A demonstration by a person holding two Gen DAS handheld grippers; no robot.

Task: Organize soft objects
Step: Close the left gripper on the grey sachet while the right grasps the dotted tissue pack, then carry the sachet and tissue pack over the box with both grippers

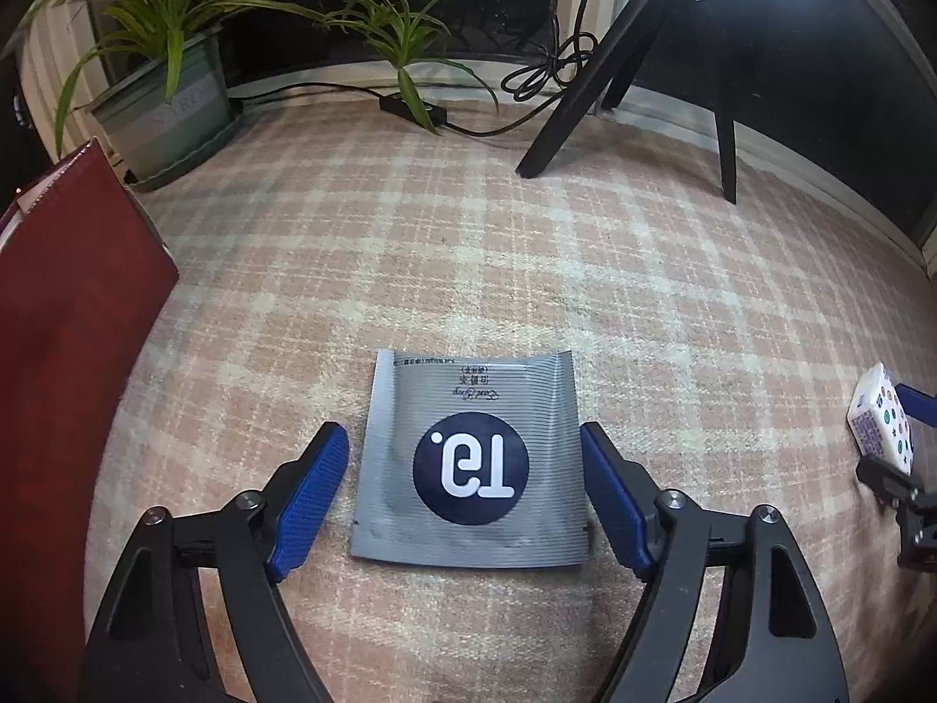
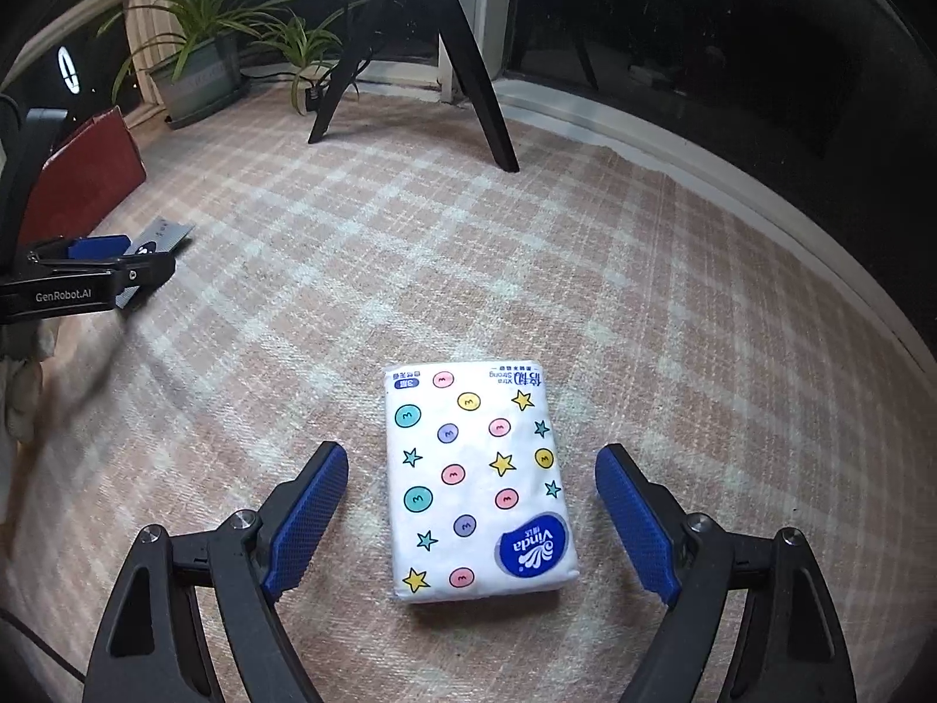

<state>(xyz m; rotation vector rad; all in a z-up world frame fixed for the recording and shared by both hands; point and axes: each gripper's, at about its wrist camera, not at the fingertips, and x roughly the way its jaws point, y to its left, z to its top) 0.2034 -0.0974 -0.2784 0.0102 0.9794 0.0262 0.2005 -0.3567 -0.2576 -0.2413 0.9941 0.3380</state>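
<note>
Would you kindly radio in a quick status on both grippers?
Left gripper open, straddling grey sachet. Right gripper open around tissue pack. Both flat on plaid cloth. Nothing blocking.

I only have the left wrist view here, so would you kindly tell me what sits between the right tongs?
Observer: A white tissue pack with coloured dots and stars lies flat on the plaid cloth, between the open right tongs, untouched.
Operator: Thank you. Does it carry a brand mark?
Observer: Yes, a blue oval Vinda logo at the pack's near corner.
Operator: And what stands beyond it?
Observer: A black tripod, near the dark window.
Operator: How do my left tongs look from there?
Observer: The left tongs are low over the grey sachet, in front of the red box.
</note>
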